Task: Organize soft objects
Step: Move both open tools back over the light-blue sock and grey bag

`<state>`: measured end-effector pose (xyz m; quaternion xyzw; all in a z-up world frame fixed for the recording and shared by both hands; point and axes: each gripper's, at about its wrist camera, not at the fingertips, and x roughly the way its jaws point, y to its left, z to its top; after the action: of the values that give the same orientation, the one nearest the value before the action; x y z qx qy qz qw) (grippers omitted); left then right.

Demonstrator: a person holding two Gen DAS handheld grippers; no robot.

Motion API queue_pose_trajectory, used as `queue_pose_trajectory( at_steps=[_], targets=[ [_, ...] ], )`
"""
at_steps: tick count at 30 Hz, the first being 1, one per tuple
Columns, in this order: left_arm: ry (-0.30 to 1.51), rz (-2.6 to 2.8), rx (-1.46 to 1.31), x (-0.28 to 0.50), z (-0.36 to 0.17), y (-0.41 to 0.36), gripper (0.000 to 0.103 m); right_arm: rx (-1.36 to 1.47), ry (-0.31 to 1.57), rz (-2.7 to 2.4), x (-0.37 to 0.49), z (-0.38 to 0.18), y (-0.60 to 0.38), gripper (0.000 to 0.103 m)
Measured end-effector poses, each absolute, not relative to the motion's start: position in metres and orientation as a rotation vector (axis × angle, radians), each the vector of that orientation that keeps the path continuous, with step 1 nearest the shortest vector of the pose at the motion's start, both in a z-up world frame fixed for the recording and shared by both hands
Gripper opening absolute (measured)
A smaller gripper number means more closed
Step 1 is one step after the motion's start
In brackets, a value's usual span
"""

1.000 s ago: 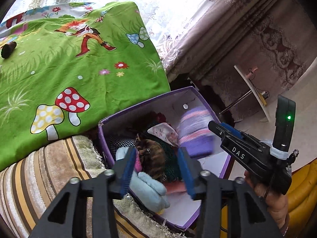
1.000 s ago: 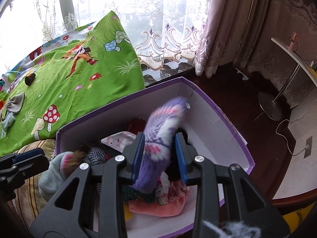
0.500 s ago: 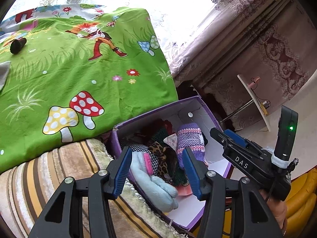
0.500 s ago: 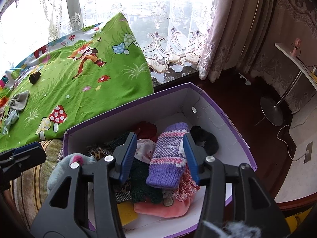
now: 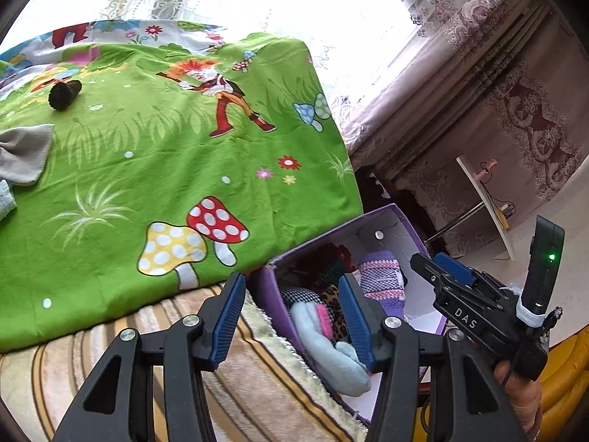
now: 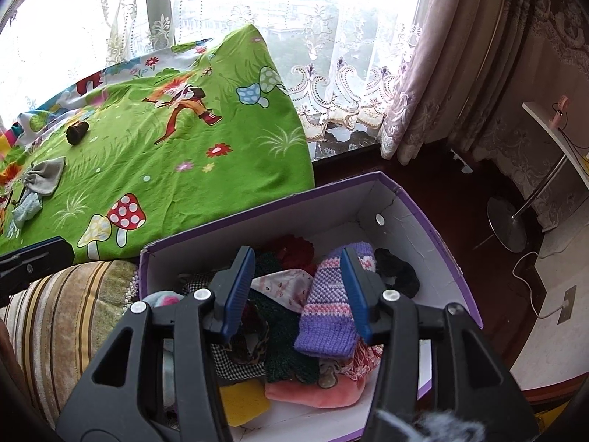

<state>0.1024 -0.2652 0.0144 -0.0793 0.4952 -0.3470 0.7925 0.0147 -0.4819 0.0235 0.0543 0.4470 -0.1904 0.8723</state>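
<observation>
Released, knitted purple sock point(image 6: 329, 307) (ribbed cuff) lies in box point(image 6: 423, 228), right tongs point(image 6: 296, 294) agape.

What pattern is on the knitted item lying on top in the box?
Purple knitted sock: pink and white stripes, clearest in the right wrist view.

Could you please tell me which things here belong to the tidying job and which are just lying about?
Belongs to the job:
- purple cardboard box
- purple striped knitted sock
- grey fabric pouch
- pale blue cloth
- small dark roll

Just lying about:
- white stand table
- white cable

Both grippers' jaws spread wide, empty.
</observation>
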Motion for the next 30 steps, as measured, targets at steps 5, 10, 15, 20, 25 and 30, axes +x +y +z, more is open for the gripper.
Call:
queue_pose_trajectory(
  at_steps=[5, 10, 15, 20, 25, 30],
  targets=[
    [1.054, -0.730, -0.162, 0.112, 0.017, -0.253, 0.054, 0.100, 0.937, -0.381, 0.022, 0.026, -0.472, 0.052],
    [1.031, -0.717, -0.133, 0.123, 0.024, -0.242, 0.054, 0.092, 0.941, -0.363, 0.029, 0.027, -0.463, 0.052],
    [0.999, -0.687, -0.112, 0.144, 0.032, -0.228, 0.054, 0.082, 0.949, -0.342, 0.036, 0.028, -0.453, 0.053],
    [0.970, -0.632, -0.101, 0.169, 0.033, -0.207, 0.054, 0.064, 0.962, -0.319, 0.044, 0.028, -0.441, 0.053],
    [0.972, -0.561, -0.180, 0.195, 0.026, -0.172, 0.054, 0.045, 0.965, -0.295, 0.053, 0.031, -0.427, 0.054],
    [0.967, -0.474, -0.262, 0.217, 0.020, -0.134, 0.054, 0.026, 0.970, -0.260, 0.066, 0.034, -0.410, 0.056]
  ],
)
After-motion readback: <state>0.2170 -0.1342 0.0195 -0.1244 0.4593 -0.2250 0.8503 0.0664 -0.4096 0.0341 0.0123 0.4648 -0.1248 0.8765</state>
